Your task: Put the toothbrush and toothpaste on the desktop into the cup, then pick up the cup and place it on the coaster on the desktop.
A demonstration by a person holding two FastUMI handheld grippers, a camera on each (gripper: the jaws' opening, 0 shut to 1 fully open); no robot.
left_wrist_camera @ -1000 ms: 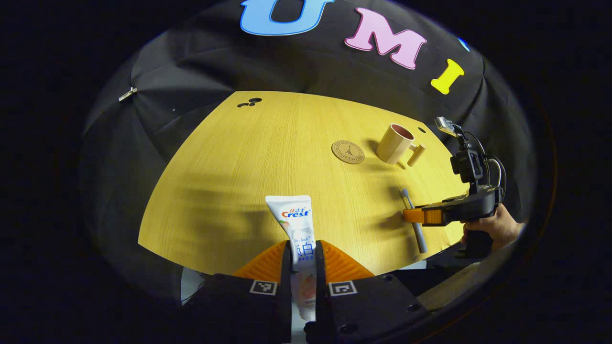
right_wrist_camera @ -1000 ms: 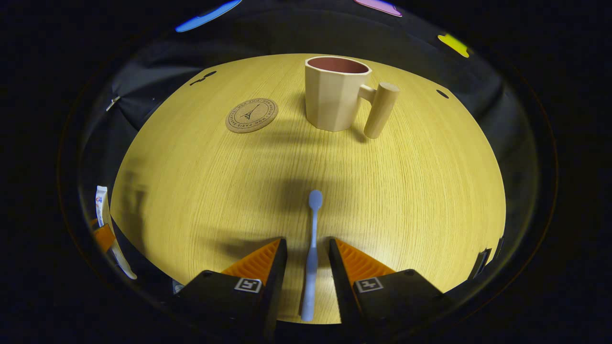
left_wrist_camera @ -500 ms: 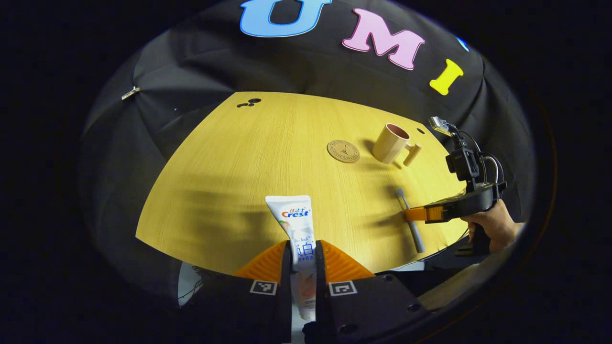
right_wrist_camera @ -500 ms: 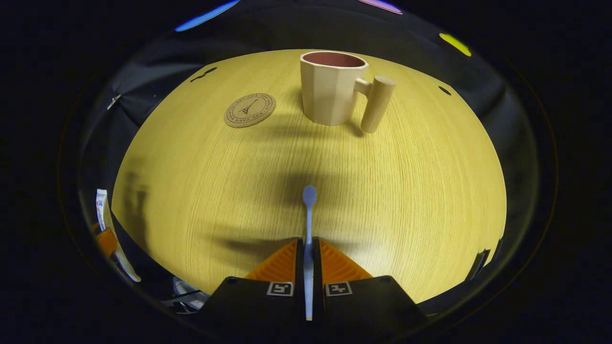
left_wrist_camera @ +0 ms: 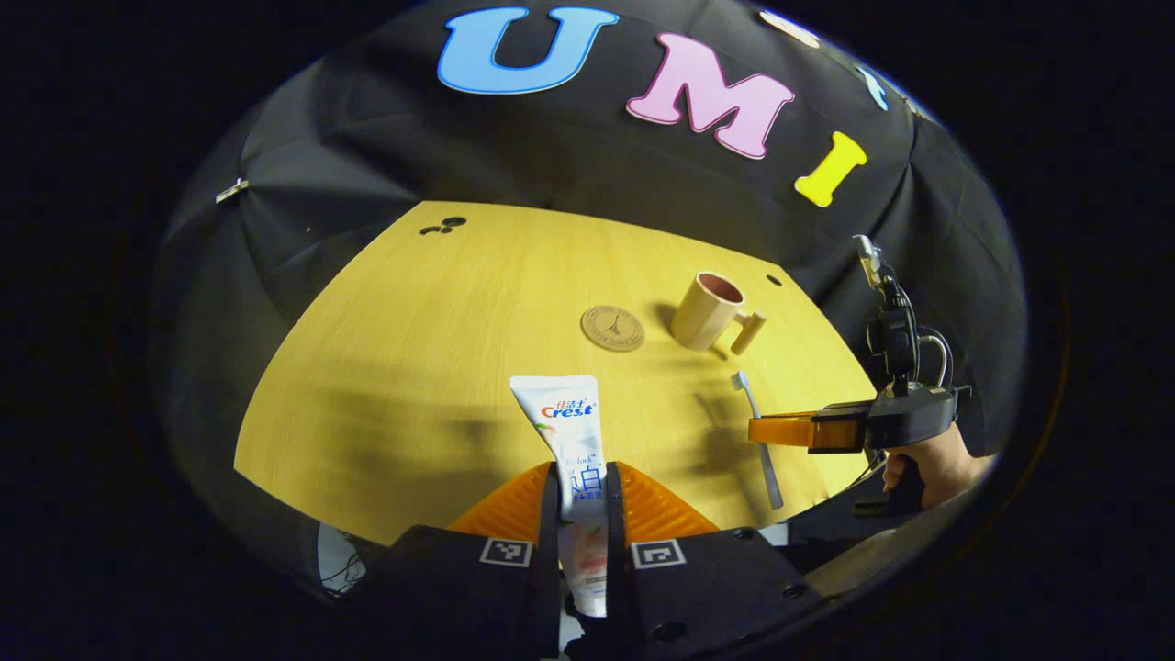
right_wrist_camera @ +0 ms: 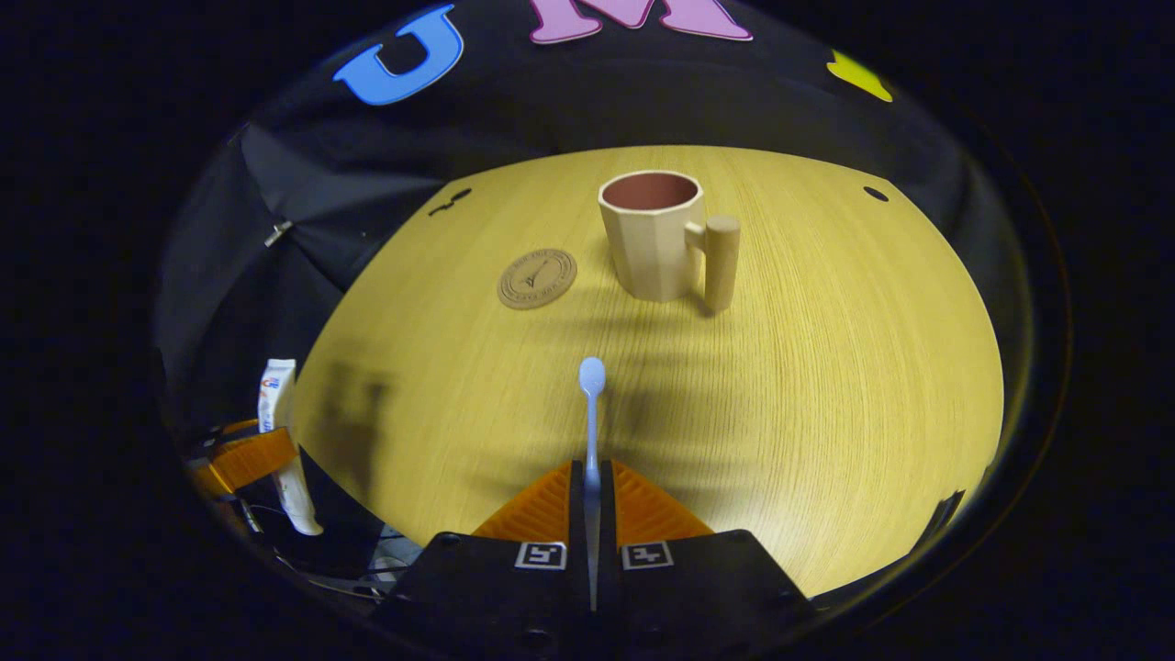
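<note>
Wooden desktop (right_wrist_camera: 826, 386) below; each gripper clamps toothpaste (left_wrist_camera: 567, 431) or toothbrush (right_wrist_camera: 590, 404)

— What stands on the desktop (right_wrist_camera: 826, 386)?

— At the far side, the cup (right_wrist_camera: 654, 234), upright, mouth open upward, its handle (right_wrist_camera: 721, 262) sticking out to the right. The coaster (right_wrist_camera: 537, 278) lies flat just left of it, apart from it.

— And the near half?

— Bare wood between the cup and the near edge, with wide room on both sides.
</note>
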